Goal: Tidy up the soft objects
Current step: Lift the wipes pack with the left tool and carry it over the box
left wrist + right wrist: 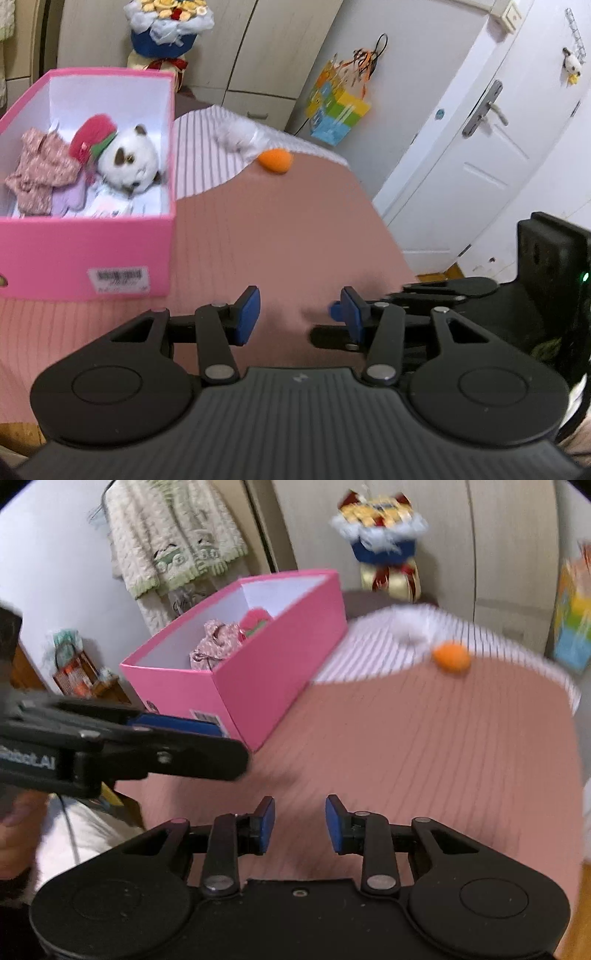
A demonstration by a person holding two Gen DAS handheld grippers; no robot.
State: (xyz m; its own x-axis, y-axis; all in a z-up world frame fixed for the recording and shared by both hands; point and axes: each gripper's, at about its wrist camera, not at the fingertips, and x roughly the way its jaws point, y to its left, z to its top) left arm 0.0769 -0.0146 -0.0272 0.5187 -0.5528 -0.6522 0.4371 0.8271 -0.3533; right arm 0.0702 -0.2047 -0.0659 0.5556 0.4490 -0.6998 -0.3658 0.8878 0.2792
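A pink box [92, 251] stands on the pink bedspread at the left; it also shows in the right wrist view [258, 686]. Inside lie a white plush cat [129, 158] with a red hat, a floral cloth [40, 170] and a lilac cloth. An orange soft ball [275, 161] lies beside a white fluffy toy [240, 136] on the striped sheet; the ball also shows in the right wrist view [451, 658]. My left gripper [299, 314] is open and empty over the bedspread. My right gripper [300, 823] is open and empty, beside the left one.
A bouquet in blue wrap [166, 33] stands behind the box. A white door [480, 147] and a colourful paper bag [336, 107] are at the right. A knitted garment [173, 542] hangs on the left wall. The bed edge [388, 229] drops off at the right.
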